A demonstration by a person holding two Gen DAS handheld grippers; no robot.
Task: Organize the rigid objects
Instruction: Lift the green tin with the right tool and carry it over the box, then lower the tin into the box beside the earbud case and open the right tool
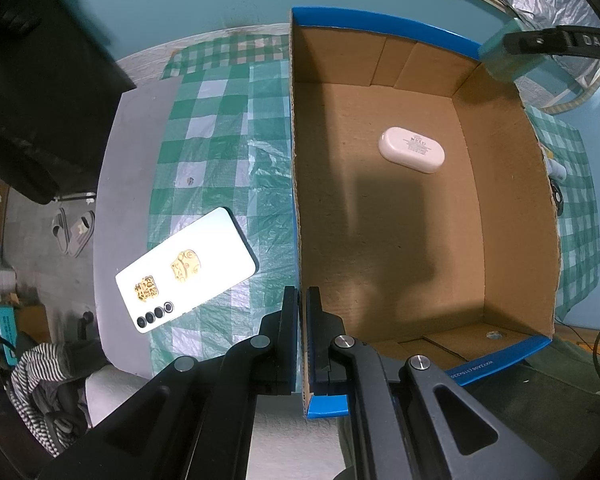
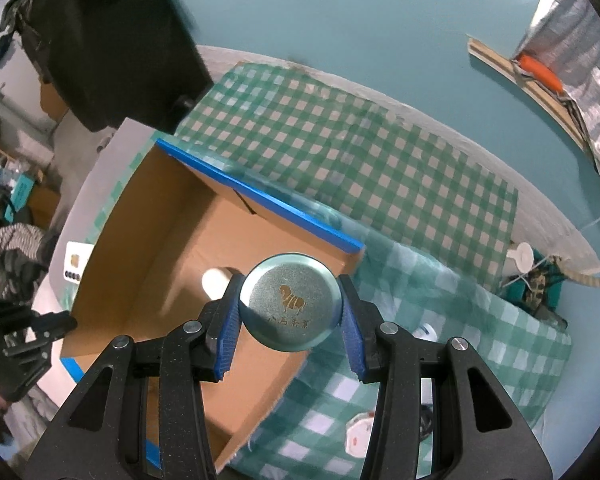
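The right gripper (image 2: pixel 290 312) pinched a round teal metal tin with a gold horse emblem (image 2: pixel 290 307) between its blue ribbed pads (image 2: pixel 227 340), one on each side of the lid rim. The tin hung just above the near right corner of the open brown cardboard box with blue-taped edges (image 2: pixel 260 200). The step in hand appeared to be carrying the tin into the box; done well, it would travel left past the wall, descend level to the floor, and be freed only once resting, clear of the item already inside.

The left gripper (image 1: pixel 303 296) clamped the box's left wall (image 1: pixel 296 160), one finger outside and one inside, apparently steadying it.

Beyond these fingers, the box held only a white oval plastic case with printed text (image 1: pixel 411 149), lying flat mid-floor. Left of the wall, a white smartphone with gold stickers (image 1: pixel 186 270) lay face down on the green-and-white checked tablecloth (image 1: pixel 220 128).
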